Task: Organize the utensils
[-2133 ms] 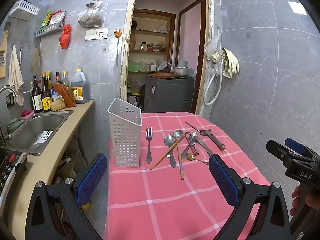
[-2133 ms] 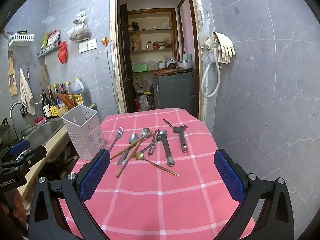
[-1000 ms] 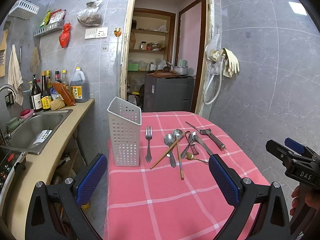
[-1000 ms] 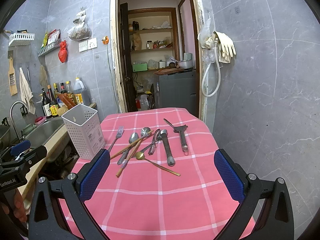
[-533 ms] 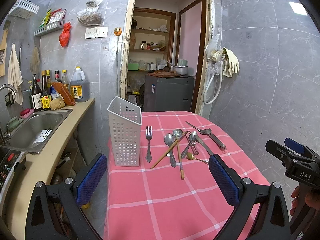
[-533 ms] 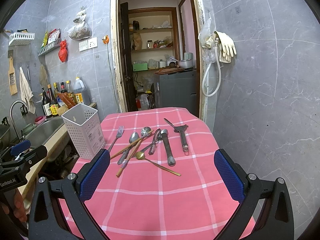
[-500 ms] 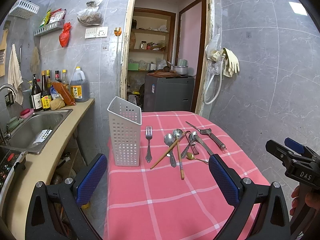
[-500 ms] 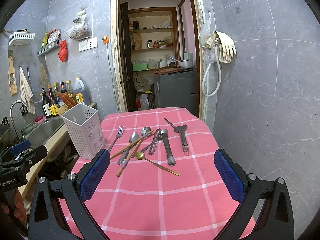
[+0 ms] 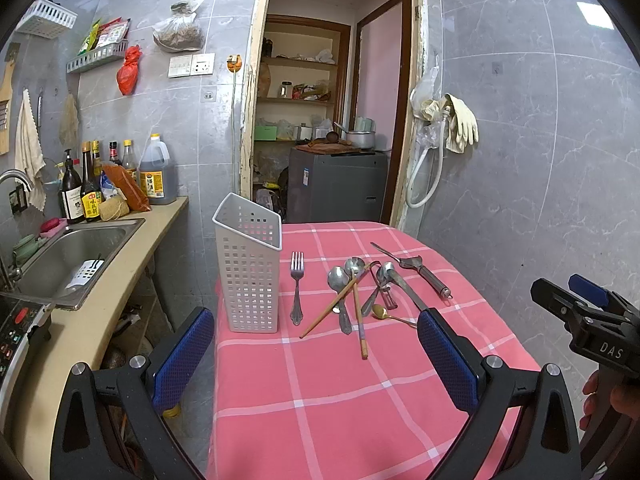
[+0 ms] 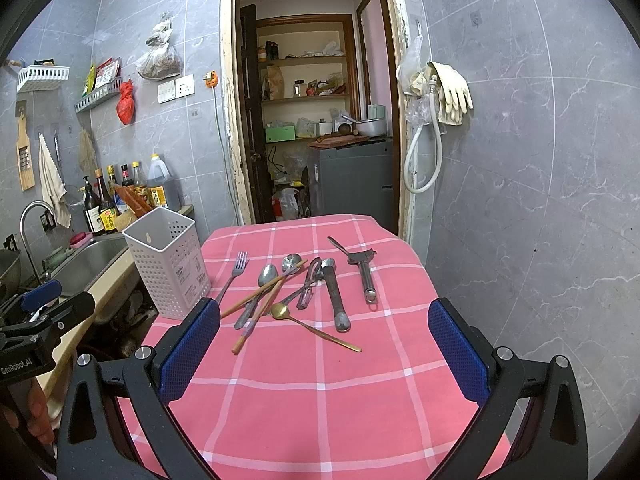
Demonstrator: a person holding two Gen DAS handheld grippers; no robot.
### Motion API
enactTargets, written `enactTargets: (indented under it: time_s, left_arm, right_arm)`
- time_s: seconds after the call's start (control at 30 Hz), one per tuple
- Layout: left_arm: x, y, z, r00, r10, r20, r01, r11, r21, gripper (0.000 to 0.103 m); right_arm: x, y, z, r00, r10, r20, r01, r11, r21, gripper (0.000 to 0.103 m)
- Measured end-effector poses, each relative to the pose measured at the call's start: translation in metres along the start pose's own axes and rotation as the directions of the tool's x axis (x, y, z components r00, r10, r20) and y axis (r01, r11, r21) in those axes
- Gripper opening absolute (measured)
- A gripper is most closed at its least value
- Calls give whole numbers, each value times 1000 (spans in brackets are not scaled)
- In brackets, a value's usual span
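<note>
Right wrist view, gold spoon (image 10: 316,328) whole, left view's half-hidden

I see a white perforated utensil holder (image 9: 249,272) standing upright and empty at the table's (image 9: 340,408) left edge, with a fork (image 9: 296,288) just beside it and crossed chopsticks (image 9: 347,304), steel spoons (image 9: 339,284), a gold spoon (image 10: 312,326) and a peeler (image 10: 362,266) piled mid-table.
</note>
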State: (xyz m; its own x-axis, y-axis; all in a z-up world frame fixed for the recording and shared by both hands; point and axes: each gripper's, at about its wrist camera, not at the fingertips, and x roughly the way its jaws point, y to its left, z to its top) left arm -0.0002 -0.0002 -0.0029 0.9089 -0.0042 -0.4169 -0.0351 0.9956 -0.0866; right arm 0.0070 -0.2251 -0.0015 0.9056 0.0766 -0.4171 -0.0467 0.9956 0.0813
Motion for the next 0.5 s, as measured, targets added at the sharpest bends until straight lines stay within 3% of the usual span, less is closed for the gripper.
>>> enactTargets:
  time_s: [0.5]
  left_arm:
    - [13,-8,-13,1000,10,-17,-10,1000,-3,102]
  right_arm:
    - [9,4,-2,1000,10,-6,-10,1000,-4,102]
